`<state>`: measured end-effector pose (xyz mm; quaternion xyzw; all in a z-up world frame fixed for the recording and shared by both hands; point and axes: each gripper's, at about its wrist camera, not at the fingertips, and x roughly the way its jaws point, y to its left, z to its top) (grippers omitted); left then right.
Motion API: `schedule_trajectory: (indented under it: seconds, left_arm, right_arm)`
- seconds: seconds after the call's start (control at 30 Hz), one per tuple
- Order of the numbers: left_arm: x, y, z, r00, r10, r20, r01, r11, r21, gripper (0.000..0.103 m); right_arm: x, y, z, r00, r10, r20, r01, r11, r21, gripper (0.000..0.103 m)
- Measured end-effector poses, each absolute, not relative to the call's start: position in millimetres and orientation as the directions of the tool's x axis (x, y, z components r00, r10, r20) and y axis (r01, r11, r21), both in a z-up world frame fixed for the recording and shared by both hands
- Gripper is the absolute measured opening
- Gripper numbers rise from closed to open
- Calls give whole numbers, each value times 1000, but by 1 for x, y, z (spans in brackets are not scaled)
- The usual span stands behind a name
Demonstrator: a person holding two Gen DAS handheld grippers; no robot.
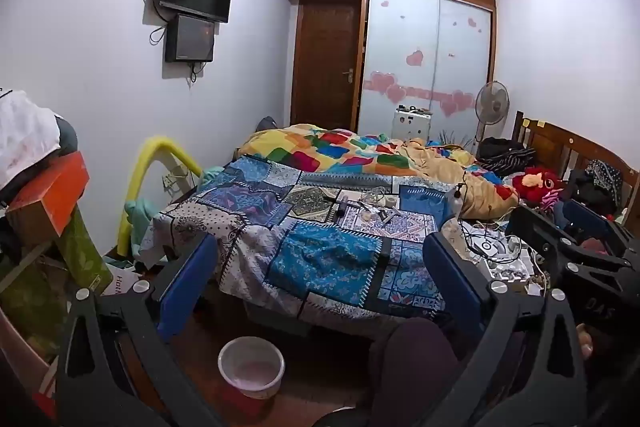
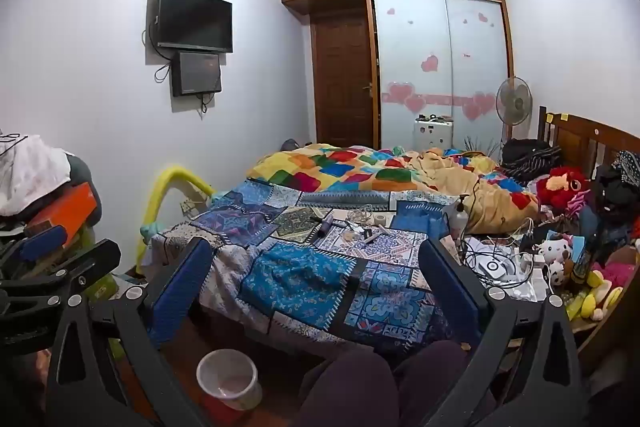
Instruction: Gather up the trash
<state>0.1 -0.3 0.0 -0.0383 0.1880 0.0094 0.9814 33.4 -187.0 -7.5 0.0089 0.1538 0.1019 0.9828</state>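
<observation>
A: What is seen at the left?

B: A cluttered stack (image 1: 44,195) is seen by the wall, then the left gripper (image 1: 320,283), held level before the bed (image 1: 256,239) with its jaws spread wide and nothing between them. A white bin (image 1: 251,367) is set on the floor below it, probably so that scraps can be dropped straight in.

A: And where is the trash?

B: Small litter (image 2: 360,227) is scattered in the middle of the patchwork cover, well apart from both tools: what looks like a tube, wrappers and bits, though these cannot be told exactly.

A: And the right?

B: The right gripper (image 2: 316,279) is likewise held wide apart and empty, aimed at the same spot. Cables (image 2: 496,263) and plush toys (image 2: 560,183) are piled further right; they are judged not to be trash.
</observation>
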Motion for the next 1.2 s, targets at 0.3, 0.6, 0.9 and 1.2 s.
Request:
schedule_trajectory:
  seconds: [0.3,0.6,0.9,1.2]
  left_arm:
    - [-1,3,2,936,8,-353,-41,995,-86,103]
    - [1,0,-1,935,17,-355,-41,997,-62,103]
    - [0,-2,-3,934,19,-358,-42,998,-55,103]
    - [0,-3,-5,933,20,-359,-43,998,-55,103]
  right_arm:
    - [33,-186,-7,932,201,-301,-195,980,50,103]
    - [35,-188,-10,928,211,-308,-203,977,59,103]
    - [36,-185,-9,925,213,-314,-201,977,71,103]
    - [36,-184,-11,924,216,-315,-202,976,76,103]
